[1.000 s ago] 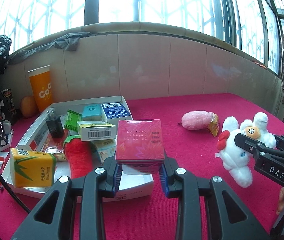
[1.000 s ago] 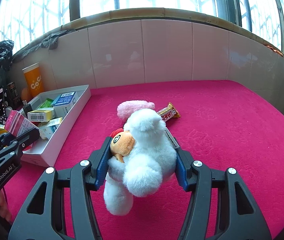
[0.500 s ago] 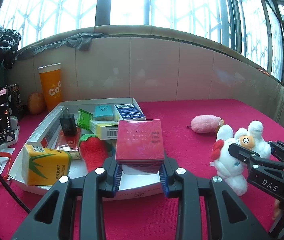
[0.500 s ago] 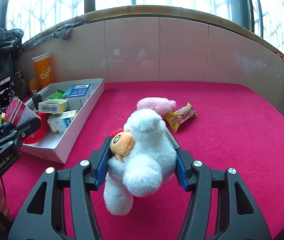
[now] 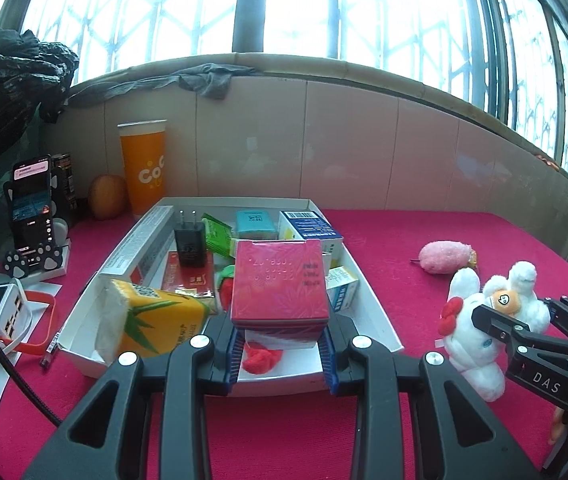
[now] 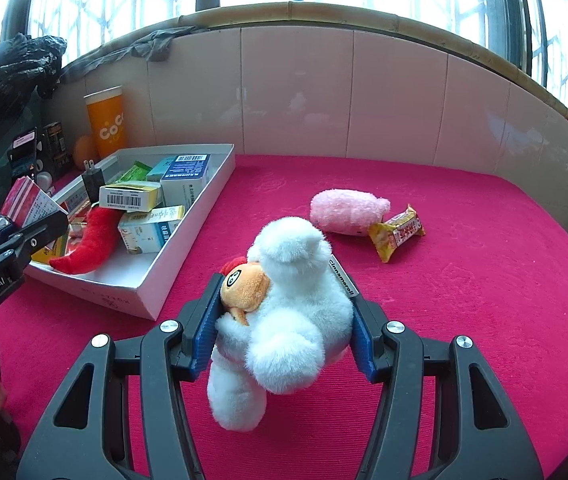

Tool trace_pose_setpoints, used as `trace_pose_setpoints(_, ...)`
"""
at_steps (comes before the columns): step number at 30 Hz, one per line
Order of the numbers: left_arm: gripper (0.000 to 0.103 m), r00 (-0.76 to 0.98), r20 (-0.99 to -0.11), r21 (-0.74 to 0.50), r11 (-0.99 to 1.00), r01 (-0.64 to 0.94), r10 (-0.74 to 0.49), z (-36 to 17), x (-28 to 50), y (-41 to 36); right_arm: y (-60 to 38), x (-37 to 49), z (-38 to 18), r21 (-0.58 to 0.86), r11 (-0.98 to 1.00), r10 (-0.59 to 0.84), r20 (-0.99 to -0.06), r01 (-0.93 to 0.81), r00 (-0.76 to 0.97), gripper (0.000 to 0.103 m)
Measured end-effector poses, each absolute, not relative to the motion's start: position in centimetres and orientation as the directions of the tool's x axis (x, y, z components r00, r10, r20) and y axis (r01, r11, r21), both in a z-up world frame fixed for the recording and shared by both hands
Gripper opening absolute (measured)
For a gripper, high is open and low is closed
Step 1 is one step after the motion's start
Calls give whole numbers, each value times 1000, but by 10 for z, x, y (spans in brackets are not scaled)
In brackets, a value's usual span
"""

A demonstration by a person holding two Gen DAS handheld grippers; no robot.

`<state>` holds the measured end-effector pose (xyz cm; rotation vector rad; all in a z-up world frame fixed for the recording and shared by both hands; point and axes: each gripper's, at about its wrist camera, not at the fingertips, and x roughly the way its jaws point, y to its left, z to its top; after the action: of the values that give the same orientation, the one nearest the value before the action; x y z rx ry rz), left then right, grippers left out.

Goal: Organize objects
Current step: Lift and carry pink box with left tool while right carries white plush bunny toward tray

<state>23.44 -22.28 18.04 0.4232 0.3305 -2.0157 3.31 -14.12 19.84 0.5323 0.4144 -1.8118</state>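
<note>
Left view: the left gripper (image 5: 282, 354) is clamped on a pink box (image 5: 280, 285), held over the near end of the white tray (image 5: 371, 292), so it probably just needs lowering into a gap. Right view: the right gripper (image 6: 284, 334) squeezes a white plush toy (image 6: 284, 312) above the red cloth (image 6: 463, 280), beside the tray; I'd guess that goes in next.

— Where did the tray (image 5: 375, 304) sit?
— On the desk (image 6: 463, 280), ahead of the left tool (image 5: 282, 354), which held the box (image 5: 280, 284) over its near end. The juice carton (image 5: 156, 320) lay inside, left of that tool.
— And the right tool (image 6: 284, 336)?
— It held the plush toy (image 6: 287, 300), tray to its left. The fuzzy toy (image 6: 343, 212) and snack bar (image 6: 397, 232) lay ahead, slightly right, touching.
</note>
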Motion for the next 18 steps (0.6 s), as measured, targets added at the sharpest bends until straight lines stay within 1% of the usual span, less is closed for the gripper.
trace_pose_setpoints(3,32,-419,-428,-48,-442,896,-801,181,239,-223,-143,38,198,-20,-281,-797,-551,959,-245,56)
trace_pose_setpoints(8,32,-365,-418,4,-403,915,-832,182,246,-223,-148,47,197,-29,-251,-800,-556,968,-224,56)
trace_pose_setpoints(13,32,-295,-413,44,-343,939,-861,183,262,-231,-159,56,195,-2,-211,-797,-578,978,-173,56)
trace_pose_setpoints(18,32,-246,-425,53,-296,954,-871,183,276,-242,-170,68,195,-2,-182,-810,-566,983,-151,56)
